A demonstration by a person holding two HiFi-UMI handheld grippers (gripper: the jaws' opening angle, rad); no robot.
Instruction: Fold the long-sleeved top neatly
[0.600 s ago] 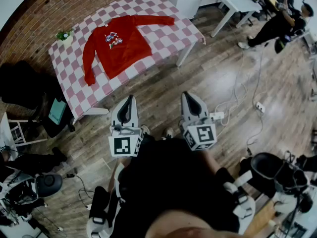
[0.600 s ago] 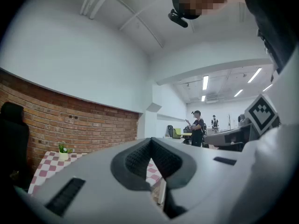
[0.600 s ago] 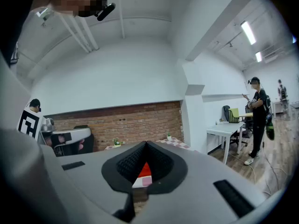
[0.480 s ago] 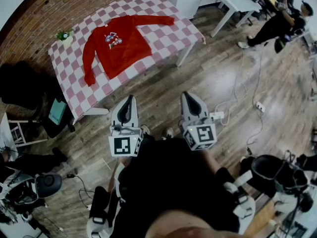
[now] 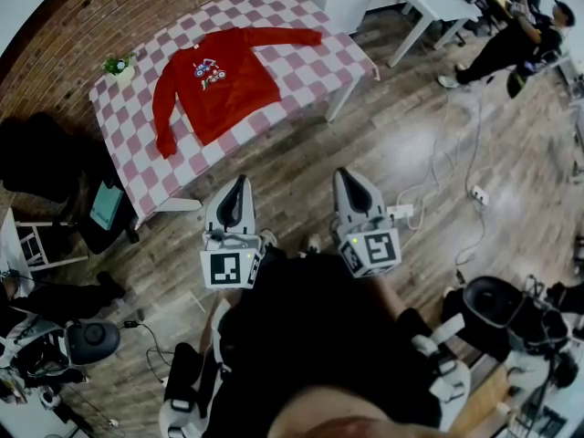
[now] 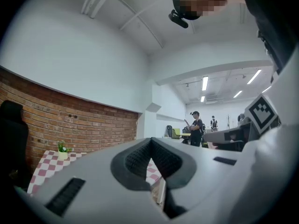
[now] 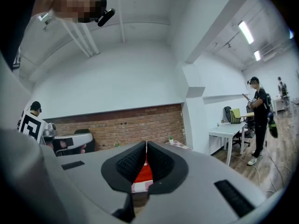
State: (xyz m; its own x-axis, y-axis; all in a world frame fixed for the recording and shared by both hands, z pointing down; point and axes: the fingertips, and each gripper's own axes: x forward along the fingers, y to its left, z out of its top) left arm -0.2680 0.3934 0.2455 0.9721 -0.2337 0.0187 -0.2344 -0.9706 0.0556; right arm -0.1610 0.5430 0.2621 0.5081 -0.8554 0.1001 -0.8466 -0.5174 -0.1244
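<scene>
long-sleeved top (image 5: 217,85) is lying spread flat, print side up, on the checked table (image 5: 301,67), and we are not touching it yet. we are holding the left gripper (image 5: 240,185) and the right gripper (image 5: 348,179) side by side over the wooden floor (image 5: 383,144), both about level, each with its jaws pressed together on nothing. from the grippers, the table is sitting well apart toward 11 o'clock. the top's hem is facing us, one sleeve is running out toward 2 o'clock and the other is trailing down toward 7 o'clock. a small potted plant (image 5: 119,66) is standing near the table's 9 o'clock corner. we are judging this step to be the approach. to do it well, we should be walking up square to the hem edge and spreading both jaws before reaching in. we should then be pinching a sleeve at cuff and shoulder, clear of the plant, so the first fold is landing straight.
</scene>
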